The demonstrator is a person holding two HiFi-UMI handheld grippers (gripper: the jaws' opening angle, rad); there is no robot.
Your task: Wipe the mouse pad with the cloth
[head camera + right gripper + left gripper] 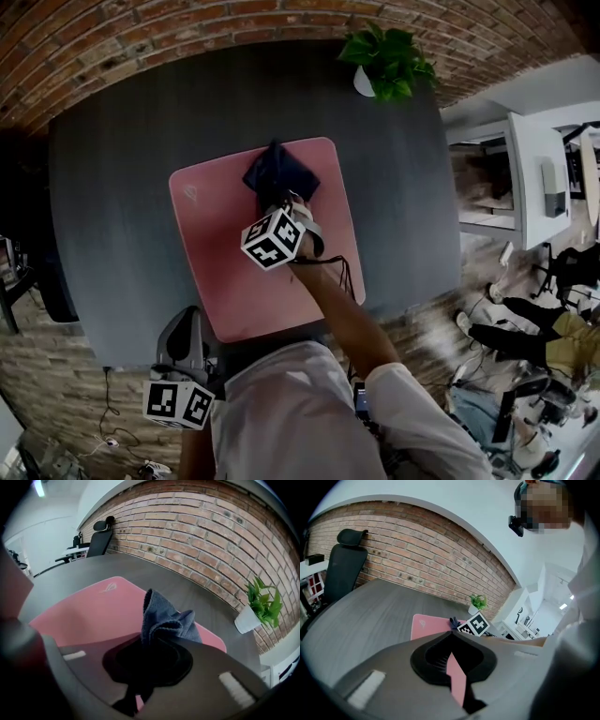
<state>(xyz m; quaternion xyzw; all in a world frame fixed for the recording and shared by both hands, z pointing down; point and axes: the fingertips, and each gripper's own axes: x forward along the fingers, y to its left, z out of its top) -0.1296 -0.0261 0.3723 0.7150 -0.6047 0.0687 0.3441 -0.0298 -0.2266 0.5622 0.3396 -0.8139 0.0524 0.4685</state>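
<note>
A pink mouse pad (220, 244) lies on the dark grey table (112, 187). A dark blue cloth (279, 175) rests bunched on the pad's far part. My right gripper (286, 202) reaches over the pad and is shut on the cloth's near end. In the right gripper view the cloth (164, 618) stands up in folds from between the jaws of the right gripper (149, 639), over the pad (93, 611). My left gripper (187, 333) hangs at the table's near edge, off the pad. Its jaws meet, with nothing between them (452, 632).
A potted plant (386, 61) stands at the table's far right corner. White shelving (525, 178) is to the right of the table. A black office chair (344, 564) is by the brick wall. The person's sleeve fills the bottom of the head view.
</note>
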